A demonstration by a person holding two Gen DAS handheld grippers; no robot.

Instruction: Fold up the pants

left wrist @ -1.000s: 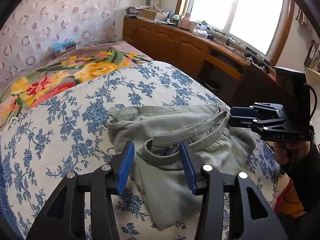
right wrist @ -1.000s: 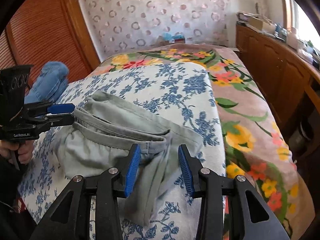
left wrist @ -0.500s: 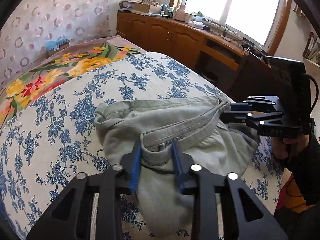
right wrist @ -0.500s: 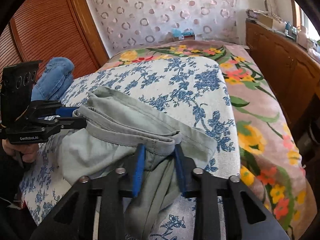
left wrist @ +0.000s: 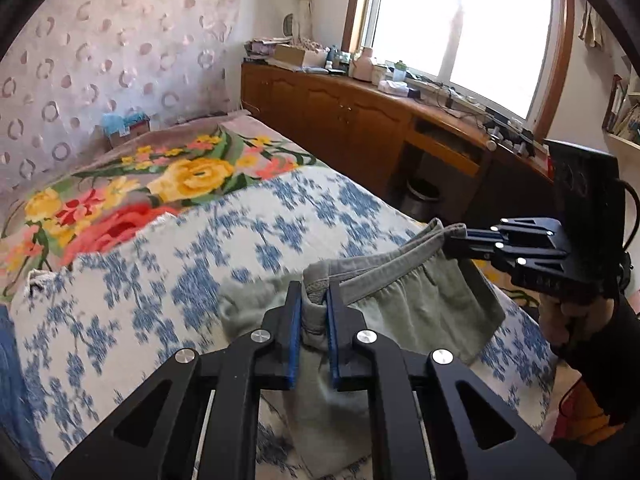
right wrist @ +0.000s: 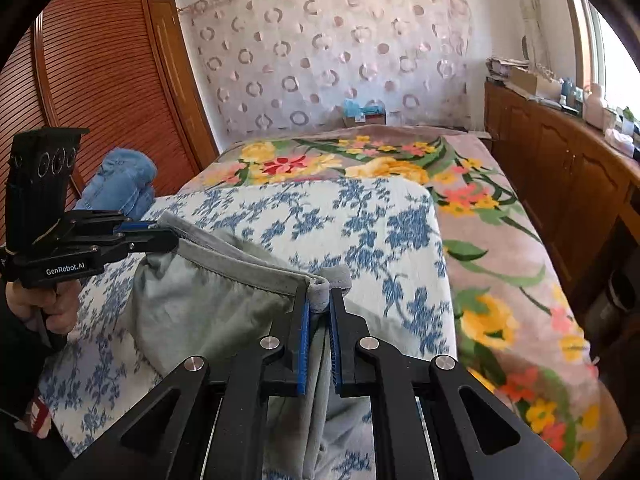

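Far left of the room: a reddish louvred wardrobe door (right wrist: 100, 92). Just in front of it, a heap of blue denim (right wrist: 120, 188) at the left edge of the bed.

Left tool (left wrist: 314, 300): jaws drawn narrow, clamped on one end of the waistband of the grey-green pants (left wrist: 404, 312). In the right wrist view the same left tool (right wrist: 160, 236) shows side-on, gripping the waistband corner, with the person's hand (right wrist: 52, 304) on its handle.

The pants (right wrist: 212, 308) hang between the two tools, waistband stretched nearly taut from one to the other and lifted above the bed; the fabric below droops toward the near edge. Under them lies a white quilt with blue flowers (left wrist: 168, 280). Beyond it, toward the far wall, a blanket with yellow and red flowers (right wrist: 360, 160). A small cardboard box with something blue in it (right wrist: 362, 114) sits at the far end by the circle-patterned curtain (right wrist: 320, 48).

Right tool (right wrist: 319, 300): jaws narrow, pinching the other end of the waistband, which bunches in a small roll at the tips. From the left wrist view the right tool (left wrist: 454, 242) holds the waistband corner raised, hand (left wrist: 560, 320) below it.

Right of the bed: a wooden cabinet run (left wrist: 360, 120) under the bright window (left wrist: 460, 20), its top crowded with bottles and boxes, too small to identify.
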